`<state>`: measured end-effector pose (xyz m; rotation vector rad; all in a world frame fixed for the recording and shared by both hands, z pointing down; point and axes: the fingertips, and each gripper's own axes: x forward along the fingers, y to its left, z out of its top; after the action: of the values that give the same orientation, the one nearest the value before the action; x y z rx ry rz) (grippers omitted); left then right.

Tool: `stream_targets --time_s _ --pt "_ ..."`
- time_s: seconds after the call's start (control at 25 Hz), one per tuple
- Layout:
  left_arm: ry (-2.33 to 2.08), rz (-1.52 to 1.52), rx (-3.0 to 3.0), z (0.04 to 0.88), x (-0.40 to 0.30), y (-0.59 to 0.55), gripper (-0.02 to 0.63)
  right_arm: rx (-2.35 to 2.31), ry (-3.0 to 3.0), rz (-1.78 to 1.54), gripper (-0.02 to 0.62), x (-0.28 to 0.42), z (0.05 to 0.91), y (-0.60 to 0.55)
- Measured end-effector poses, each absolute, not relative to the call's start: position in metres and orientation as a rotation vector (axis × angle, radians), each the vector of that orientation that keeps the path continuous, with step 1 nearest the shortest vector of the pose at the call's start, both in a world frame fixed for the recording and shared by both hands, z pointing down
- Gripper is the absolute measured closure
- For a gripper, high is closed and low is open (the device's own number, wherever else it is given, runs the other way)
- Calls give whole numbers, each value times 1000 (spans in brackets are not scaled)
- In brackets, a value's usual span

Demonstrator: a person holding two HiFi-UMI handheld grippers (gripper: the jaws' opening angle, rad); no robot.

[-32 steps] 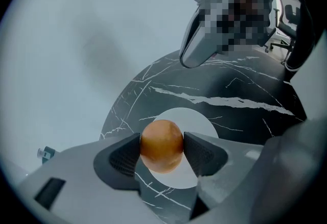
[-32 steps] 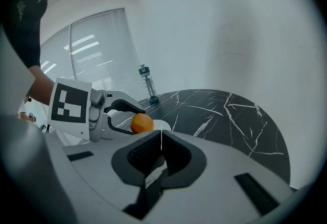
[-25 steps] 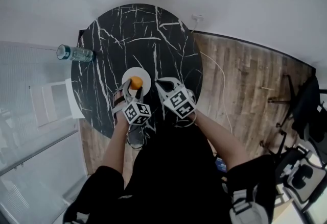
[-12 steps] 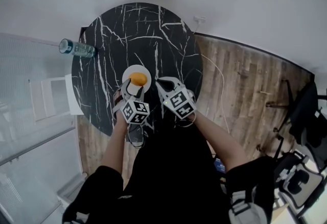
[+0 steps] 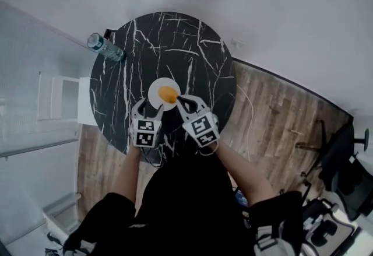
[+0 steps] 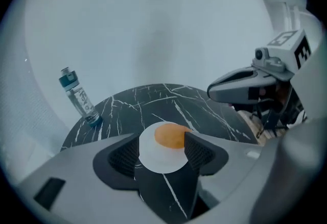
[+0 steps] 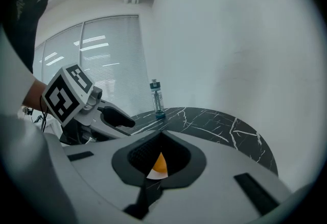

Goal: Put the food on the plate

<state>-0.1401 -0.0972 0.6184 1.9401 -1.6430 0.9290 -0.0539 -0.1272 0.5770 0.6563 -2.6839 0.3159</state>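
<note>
A round orange piece of food [image 5: 168, 94] lies on a small white plate [image 5: 157, 87] near the front of the black marble table [image 5: 175, 39]. My left gripper [image 5: 148, 108] hovers just behind the plate, open, nothing between its fingers. In the left gripper view the food [image 6: 170, 135] and plate [image 6: 156, 156] show beyond the open left gripper [image 6: 162, 142]. My right gripper [image 5: 180, 99] is shut and empty, its tip beside the plate's near right edge. The right gripper [image 7: 160, 136] looks at the food [image 7: 159, 164] through its closed jaws.
A clear water bottle [image 5: 105, 48] with a teal cap stands at the table's far left edge. A white chair [image 5: 58, 97] sits left of the table. Wooden floor [image 5: 274, 115] with a cable lies to the right, and an office chair [image 5: 344, 167] at the lower right.
The left gripper, whose jaws stood around the food over the plate, has drawn back toward me, leaving the food on the plate. The right gripper stays shut and has barely shifted.
</note>
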Motion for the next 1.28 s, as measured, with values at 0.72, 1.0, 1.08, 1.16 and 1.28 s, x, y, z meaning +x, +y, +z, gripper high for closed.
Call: stream_targets --time_s 0.72,1.0,1.08,1.16,1.28 --pt "-2021 460 1918 492 -184 -21 606 777 -2791 116 598 -92 464 -68" --pt "-2089 351 1941 443 -198 20 606 846 -2827 -12 598 -90 411 -37" --pt "-2117 311 1962 425 -203 30 606 861 -2848 -51 598 -91 393 -25" --pt "-2148 243 1982 407 -206 40 606 883 -2865 -91 598 -90 376 -13" --pt "-2172 164 2009 386 -206 54 606 928 -2873 -127 598 -88 355 5"
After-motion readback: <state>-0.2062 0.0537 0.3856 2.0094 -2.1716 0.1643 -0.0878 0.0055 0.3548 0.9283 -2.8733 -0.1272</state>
